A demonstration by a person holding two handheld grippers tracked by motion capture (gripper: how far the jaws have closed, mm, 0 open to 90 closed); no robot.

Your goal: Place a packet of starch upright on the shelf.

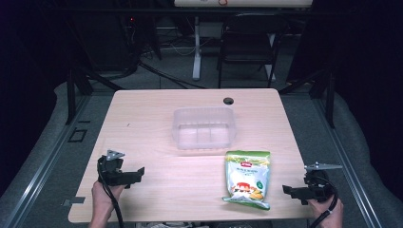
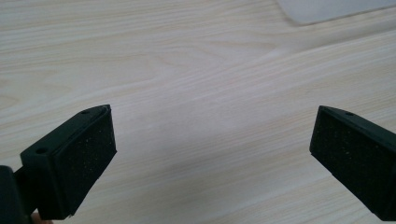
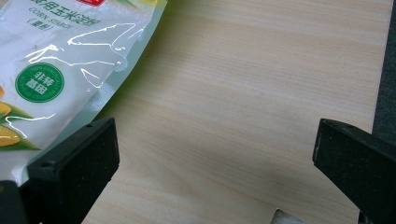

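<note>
Here, on a pale wood-grain table (image 1: 147, 118): a clear plastic container (image 1: 203, 127), empty, upright, open top, taken as the landmark.

Just in front of the container and a little to its right, toward the person: a corn starch bag (image 1: 247, 178), lying flat, green-and-white print, label face up, top edge near the container's front wall but not touching it. Same bag in the right gripper view (image 3: 60, 74), glossy film catching the light, green round badge on its face.

Well in front of the container and off to its left: the left gripper (image 1: 135, 174), held in a hand (image 1: 102, 199) at the table's near edge, pointing toward the bag's side. Jaws released, spread wide, bare wood between the pads in the left gripper view (image 2: 212, 149); a corner of the container at the top right there (image 2: 327, 9).

Well in front of the container and far to its right, beyond the bag: the right gripper (image 1: 291, 192), held in the other hand (image 1: 330, 213) near the table's right front corner, pointing toward the bag. Jaws released and spread wide, nothing gripped; in the right gripper view (image 3: 215, 158) one jaw standing over the bag's lower edge, whether touching it cannot be told; the other jaw near the table's edge.

Beyond the container, at the table's far edge: a small dark cable hole (image 1: 228, 100).
</note>
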